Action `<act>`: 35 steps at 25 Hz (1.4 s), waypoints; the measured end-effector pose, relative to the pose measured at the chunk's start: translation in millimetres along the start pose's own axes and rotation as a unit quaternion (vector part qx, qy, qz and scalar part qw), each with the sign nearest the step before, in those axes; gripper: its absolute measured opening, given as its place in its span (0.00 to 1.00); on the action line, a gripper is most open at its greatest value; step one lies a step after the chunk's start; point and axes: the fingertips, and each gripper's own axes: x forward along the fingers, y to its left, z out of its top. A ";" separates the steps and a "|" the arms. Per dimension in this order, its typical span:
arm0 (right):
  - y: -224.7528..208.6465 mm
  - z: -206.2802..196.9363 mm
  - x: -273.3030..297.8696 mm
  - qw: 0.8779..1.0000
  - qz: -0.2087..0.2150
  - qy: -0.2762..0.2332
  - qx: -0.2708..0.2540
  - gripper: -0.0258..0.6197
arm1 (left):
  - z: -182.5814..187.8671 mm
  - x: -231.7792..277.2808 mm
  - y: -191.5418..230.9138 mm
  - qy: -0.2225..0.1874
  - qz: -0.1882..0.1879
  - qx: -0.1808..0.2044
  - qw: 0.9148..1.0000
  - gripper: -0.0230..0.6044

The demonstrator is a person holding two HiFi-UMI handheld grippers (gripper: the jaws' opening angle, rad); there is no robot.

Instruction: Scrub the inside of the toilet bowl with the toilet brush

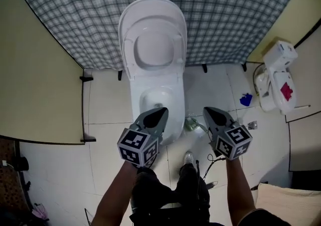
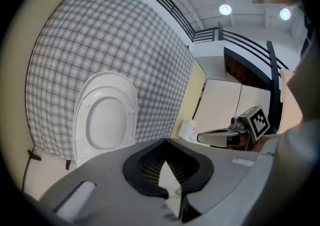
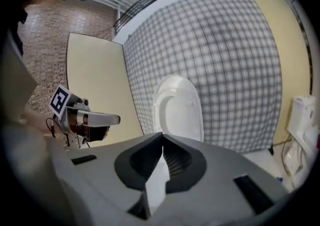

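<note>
The white toilet (image 1: 155, 100) stands with its lid (image 1: 153, 44) raised against a checked backdrop. My left gripper (image 1: 159, 115) hovers shut and empty over the bowl's front rim. My right gripper (image 1: 209, 112) hangs shut and empty to the right of the bowl. On the floor between them lies a greenish clear thing (image 1: 192, 125); I cannot tell what it is. No toilet brush shows clearly. In the left gripper view the jaws (image 2: 165, 140) meet, facing the lid (image 2: 105, 120), with the right gripper (image 2: 200, 138) beside. In the right gripper view the jaws (image 3: 162, 134) meet, and the left gripper (image 3: 118, 119) shows at left.
A checked cloth (image 1: 225, 9) covers the back wall. Yellow panels (image 1: 35, 84) close off the left. A white fixture with a red patch (image 1: 276, 77) and a blue scrap (image 1: 246, 99) lie at right. A shoe (image 1: 188, 158) and a cable (image 1: 208, 162) are on the tiles.
</note>
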 end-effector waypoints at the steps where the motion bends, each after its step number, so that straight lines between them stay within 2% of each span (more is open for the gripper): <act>1: 12.6 21.2 -1.4 1.000 0.008 -0.018 -0.013 0.05 | 10.9 -9.1 -2.1 -0.006 -0.001 0.002 1.000 0.05; 5: 60.1 89.8 -2.4 0.995 0.043 -0.081 -0.048 0.04 | 50.1 -42.0 -6.7 -0.034 0.003 0.015 0.999 0.05; 10: 107.0 143.7 -9.4 0.986 0.074 -0.138 -0.062 0.04 | 93.3 -74.1 -13.9 -0.068 0.015 0.037 0.997 0.05; 15: 127.0 181.4 -28.9 0.967 0.120 -0.224 -0.010 0.04 | 123.5 -81.0 -24.2 -0.101 0.019 0.057 0.993 0.05; 17: 129.3 185.6 -33.1 0.963 0.125 -0.240 -0.007 0.04 | 130.7 -80.9 -28.7 -0.109 0.019 0.061 0.992 0.05; 19: 136.7 189.6 -28.8 0.963 0.127 -0.237 -0.025 0.08 | 140.2 -82.6 -27.7 -0.114 0.020 0.065 0.991 0.05; 23: 153.0 194.7 -17.9 0.966 0.143 -0.210 -0.048 0.04 | 155.4 -84.5 -26.8 -0.115 0.018 0.077 0.990 0.05; 28: 161.0 189.7 -12.6 0.969 0.153 -0.180 -0.072 0.04 | 164.3 -80.1 -33.4 -0.112 0.015 0.090 0.990 0.05; 35: 149.6 185.9 -11.5 0.974 0.144 -0.168 -0.058 0.04 | 163.4 -79.0 -36.2 -0.110 0.018 0.089 0.990 0.05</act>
